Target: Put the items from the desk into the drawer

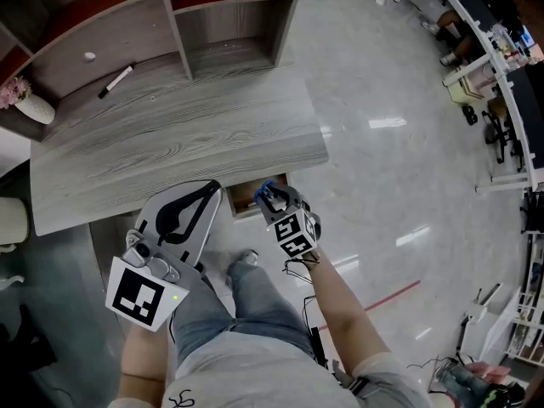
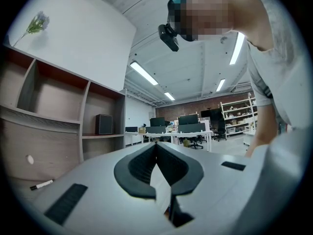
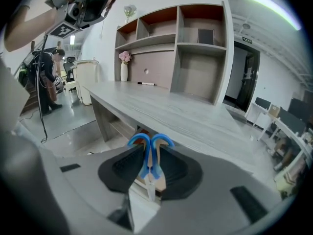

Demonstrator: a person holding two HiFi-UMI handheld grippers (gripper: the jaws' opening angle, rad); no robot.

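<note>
Below the desk's front edge, my right gripper clamps a blue-handled item over the open drawer, whose inside I cannot see. My left gripper is closed, empty. A marker lies on the desk.

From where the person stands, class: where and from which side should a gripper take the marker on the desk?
Grip the marker at mid-barrel, jaws across its thin width. It lies flat and slanted at the back of the desk, under the shelf, so come in from the front, angled downward.
</note>
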